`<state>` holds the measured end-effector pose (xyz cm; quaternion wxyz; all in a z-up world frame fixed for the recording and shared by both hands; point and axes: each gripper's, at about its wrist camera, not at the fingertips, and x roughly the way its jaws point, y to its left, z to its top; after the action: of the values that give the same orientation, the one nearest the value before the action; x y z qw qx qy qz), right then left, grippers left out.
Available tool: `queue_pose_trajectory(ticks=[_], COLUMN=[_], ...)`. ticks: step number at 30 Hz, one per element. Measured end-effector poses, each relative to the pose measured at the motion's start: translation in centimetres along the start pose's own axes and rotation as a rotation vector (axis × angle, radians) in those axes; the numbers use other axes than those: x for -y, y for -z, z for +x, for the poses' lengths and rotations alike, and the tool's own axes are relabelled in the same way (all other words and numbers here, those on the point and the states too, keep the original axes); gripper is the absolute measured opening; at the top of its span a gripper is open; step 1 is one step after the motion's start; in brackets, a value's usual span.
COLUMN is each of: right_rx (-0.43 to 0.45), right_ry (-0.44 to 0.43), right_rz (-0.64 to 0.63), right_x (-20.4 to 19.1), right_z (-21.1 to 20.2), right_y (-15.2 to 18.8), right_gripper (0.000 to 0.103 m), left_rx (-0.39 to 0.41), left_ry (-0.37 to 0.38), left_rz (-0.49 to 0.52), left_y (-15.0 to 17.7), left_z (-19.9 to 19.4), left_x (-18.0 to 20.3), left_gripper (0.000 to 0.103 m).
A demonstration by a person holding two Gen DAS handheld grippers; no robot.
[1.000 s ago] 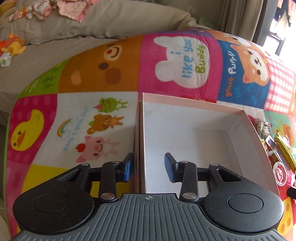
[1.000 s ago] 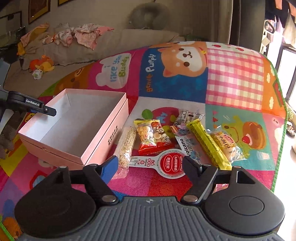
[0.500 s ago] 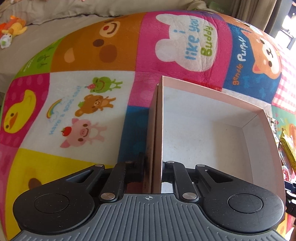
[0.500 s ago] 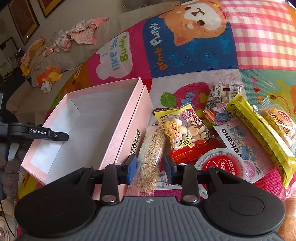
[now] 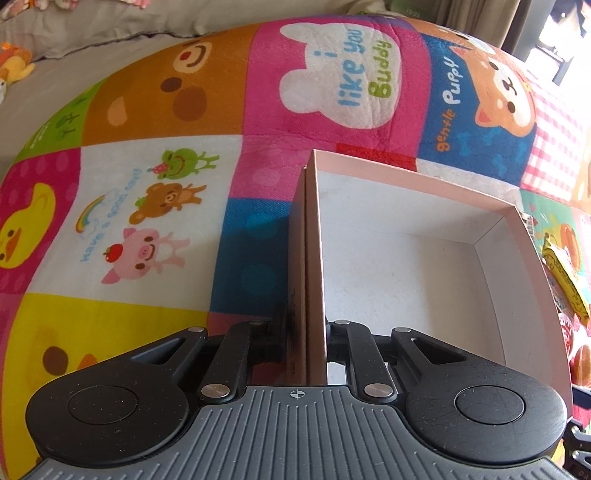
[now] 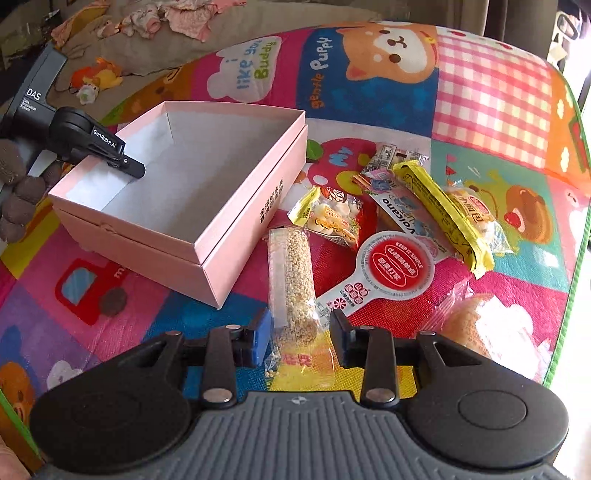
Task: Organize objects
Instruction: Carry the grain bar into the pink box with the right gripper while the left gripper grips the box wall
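An open pink box (image 6: 236,221) with a white inside lies on the colourful play mat. My left gripper (image 5: 306,343) is shut on the box's left wall (image 5: 312,258); it also shows in the right wrist view (image 6: 125,162) at the box's far left wall. My right gripper (image 6: 299,339) is open, its jaws on either side of the near end of a clear sesame-bar packet (image 6: 293,280) that lies right of the box. The box holds nothing that I can see.
Several snack packets lie right of the box: a yellow-red bag (image 6: 328,218), a long yellow bar (image 6: 443,214), a red round-headed paddle card (image 6: 391,266), a wrapped bun (image 6: 480,325). A grey sofa (image 6: 221,22) with clothes and toys stands behind the mat.
My left gripper closed on the box's left wall. My right gripper came down to the sesame-bar packet, narrowed, then opened a little around its near end.
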<state>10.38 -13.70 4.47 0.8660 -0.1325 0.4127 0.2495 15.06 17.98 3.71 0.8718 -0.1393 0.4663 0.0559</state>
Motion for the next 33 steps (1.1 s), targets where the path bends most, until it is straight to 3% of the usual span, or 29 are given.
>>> queue_pose_trajectory(ticks=[4,8,15,20,26,30,32,33], right_rx=[0.005,-0.035,-0.051,0.01,0.087,0.155,0.163,0.143], right_ry=[0.013,-0.026,-0.051,-0.096,-0.22,-0.272,-0.332,-0.352], right_rz=[-0.071,-0.037,0.068,0.119,0.176,0.256,0.329,0.353], right_x=[-0.9,-0.4,0.3,-0.9,-2.7,-4.1,-4.7,-5.2], right_z=[2.4,3.0,-4.0,-9.2,-9.8,-5.6,-2.8,-1.4], right_y=[-1.3,-1.9,0.3,-0.1,-5.1,-10.9,-13.2,-14.0], right_gripper=[0.035,0.03,0.029,0.029,0.029,0.031,0.043,0.043], left_rx=[-0.019,-0.013,0.005,0.014,0.018,0.017,0.015,0.013], left_ry=[-0.005,0.0,0.023,0.032,0.05,0.052,0.054,0.054], left_rz=[0.015,0.009,-0.017,-0.022,-0.037,-0.042,-0.041,-0.041], left_y=[0.3,0.7,1.0,1.2,1.4,1.4,1.4,1.4], left_z=[-0.2,-0.4,-0.5,-0.4,-0.3,-0.3,-0.3,-0.3], left_x=[0.0,-0.2,-0.3,-0.5,-1.0,-1.0,-1.1,-1.1], left_gripper=[0.015,0.015,0.015,0.016,0.017,0.017,0.017,0.017])
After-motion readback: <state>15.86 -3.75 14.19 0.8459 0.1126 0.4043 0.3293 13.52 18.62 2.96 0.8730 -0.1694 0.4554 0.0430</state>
